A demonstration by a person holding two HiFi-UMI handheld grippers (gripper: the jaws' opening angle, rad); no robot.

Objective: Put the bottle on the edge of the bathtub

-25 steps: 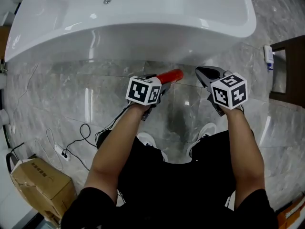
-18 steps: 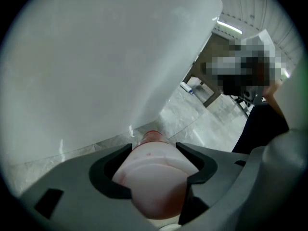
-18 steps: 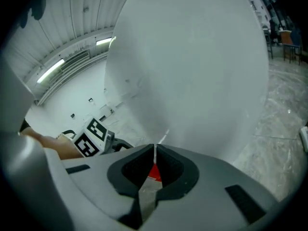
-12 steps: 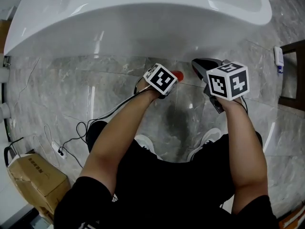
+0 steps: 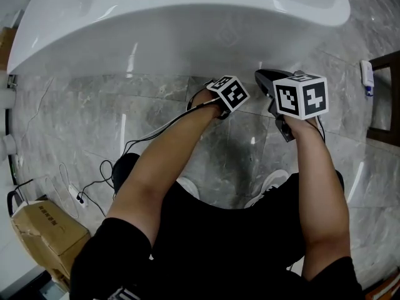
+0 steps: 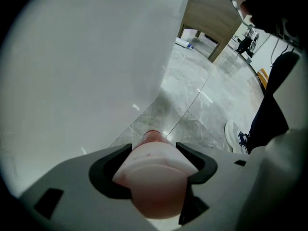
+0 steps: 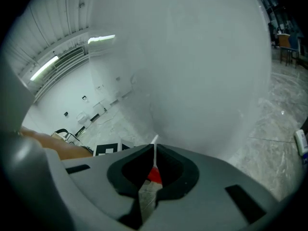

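My left hand-held gripper (image 6: 153,150) pinches the reddish plastic bottle (image 6: 153,189), its long axis along the jaws, low beside the white glossy bathtub (image 5: 187,45), so I judge the edge lies above; my right hand-held gripper (image 7: 153,170) is pressed together, empty.

The bathtub (image 5: 187,24) is glossy white, and the floor (image 5: 81,117) is grey marble with pale veins. The bottle (image 6: 153,177) looks pale pink, redder at its far end. The left gripper (image 6: 153,158) and right gripper (image 7: 154,170) are grey with black jaw pads; their cubes are white with black square markers.
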